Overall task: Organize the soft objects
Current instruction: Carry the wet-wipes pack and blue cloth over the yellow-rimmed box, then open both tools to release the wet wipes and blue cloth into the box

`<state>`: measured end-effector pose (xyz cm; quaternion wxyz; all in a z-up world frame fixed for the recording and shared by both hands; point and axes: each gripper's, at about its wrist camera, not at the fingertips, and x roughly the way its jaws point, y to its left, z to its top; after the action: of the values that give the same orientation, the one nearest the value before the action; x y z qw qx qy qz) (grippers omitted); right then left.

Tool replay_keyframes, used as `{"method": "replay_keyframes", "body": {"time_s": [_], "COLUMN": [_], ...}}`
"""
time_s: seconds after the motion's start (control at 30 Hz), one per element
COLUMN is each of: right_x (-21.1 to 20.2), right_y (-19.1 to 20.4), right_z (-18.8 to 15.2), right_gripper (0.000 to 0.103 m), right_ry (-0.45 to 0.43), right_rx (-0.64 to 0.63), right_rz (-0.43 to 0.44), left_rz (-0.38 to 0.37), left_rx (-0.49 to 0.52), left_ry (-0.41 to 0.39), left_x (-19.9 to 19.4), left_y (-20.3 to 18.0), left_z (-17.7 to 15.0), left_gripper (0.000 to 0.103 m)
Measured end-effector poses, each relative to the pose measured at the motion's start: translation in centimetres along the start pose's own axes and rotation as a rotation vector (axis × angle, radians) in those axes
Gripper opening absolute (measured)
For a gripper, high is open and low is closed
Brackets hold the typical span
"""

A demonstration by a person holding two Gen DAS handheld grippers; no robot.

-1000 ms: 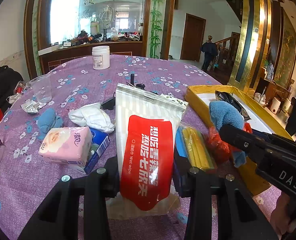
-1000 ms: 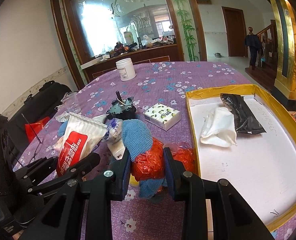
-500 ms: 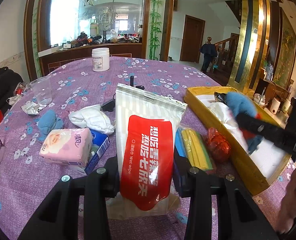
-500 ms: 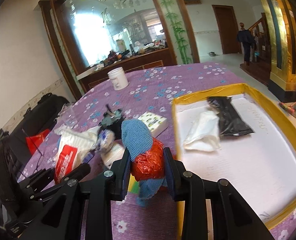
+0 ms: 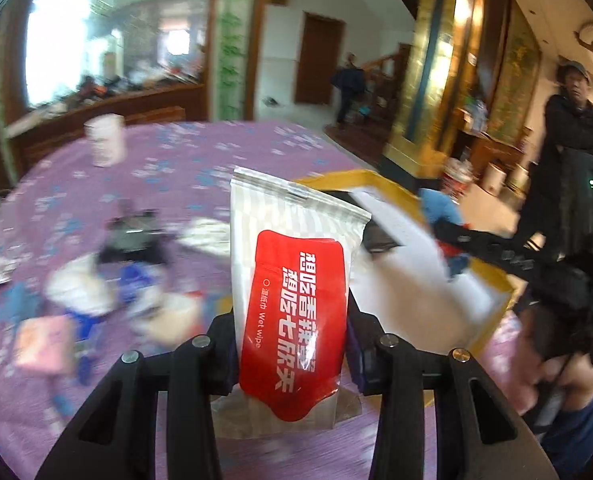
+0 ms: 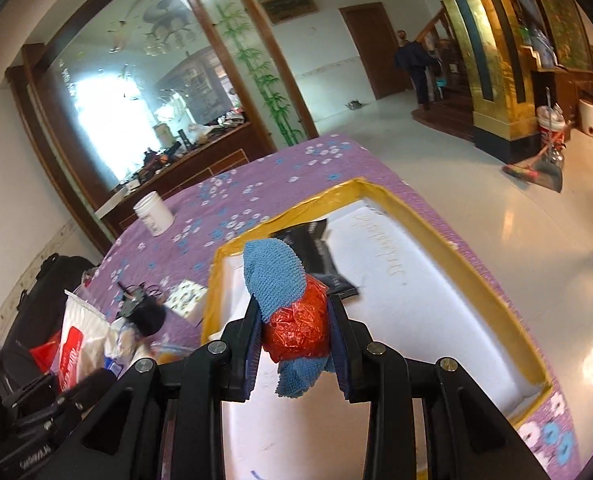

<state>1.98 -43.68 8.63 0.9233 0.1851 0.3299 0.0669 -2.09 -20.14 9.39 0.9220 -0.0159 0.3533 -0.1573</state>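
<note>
My left gripper (image 5: pixel 290 344) is shut on a white and red wet wipe pack (image 5: pixel 292 300) and holds it upright above the purple table, near the yellow-rimmed box (image 5: pixel 492 280). My right gripper (image 6: pixel 294 340) is shut on a blue cloth (image 6: pixel 274 276) bundled with a crumpled red bag (image 6: pixel 298 330), held over the white floor of the yellow-rimmed box (image 6: pixel 472 276). A black packet (image 6: pixel 320 248) lies at the box's far end. The right gripper also shows in the left wrist view (image 5: pixel 448 240), over the box.
Blurred soft items lie on the purple flowered tablecloth (image 5: pixel 168 168) at left: a pink tissue pack (image 5: pixel 42 340) and white cloths (image 5: pixel 76 288). A white jar (image 6: pixel 152 212) stands at the far side. A patterned tissue box (image 6: pixel 186 294) lies beside the yellow box. A person (image 5: pixel 572 168) stands at right.
My left gripper has lifted the wet wipe pack and swung right toward the box. My right gripper has carried the cloth and red bag from the box's edge to over its inside.
</note>
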Motion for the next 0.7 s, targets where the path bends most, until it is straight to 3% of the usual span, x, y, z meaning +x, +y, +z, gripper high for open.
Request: {"method": "replay_keyframes", "body": {"time_s": [0.23, 0.3, 0.43, 0.5, 0.63, 0.7], "right_x": [4.2, 6.1, 9.5, 10.5, 10.5, 10.7], "right_y": [-1.8, -2.3, -2.3, -2.2, -1.8, -1.9], "right_z": [3.6, 4.2, 4.4, 4.2, 3.9, 3.9], "right_gripper": [0.033, 0.033, 0.033, 0.033, 0.036, 0.037], "right_ry": [0.078, 0.124, 0.201, 0.238, 0.235, 0.240], "right_rx": [-0.023, -0.017, -0.048, -0.035, -0.050, -0.048], "right_rz": [-0.087, -0.100, -0.146, -0.117, -0.153, -0.162], "left_rz": [-0.112, -0.105, -0.100, -0.087, -0.103, -0.109], "left_rx": [0.026, 0.042, 0.022, 0.014, 0.006, 0.019], "left_ry": [0.159, 0.192, 0.228, 0.226, 0.243, 0.243], "left_x": [7.5, 9.1, 10.9, 11.3, 11.9, 11.9], "left_y": [-6.2, -7.1, -6.5, -6.0, -5.4, -5.5], "left_z": [1.5, 0.8, 0.1, 0.2, -0.1, -0.1], "left_gripper": [0.040, 0.040, 0.040, 0.040, 0.042, 0.047]}}
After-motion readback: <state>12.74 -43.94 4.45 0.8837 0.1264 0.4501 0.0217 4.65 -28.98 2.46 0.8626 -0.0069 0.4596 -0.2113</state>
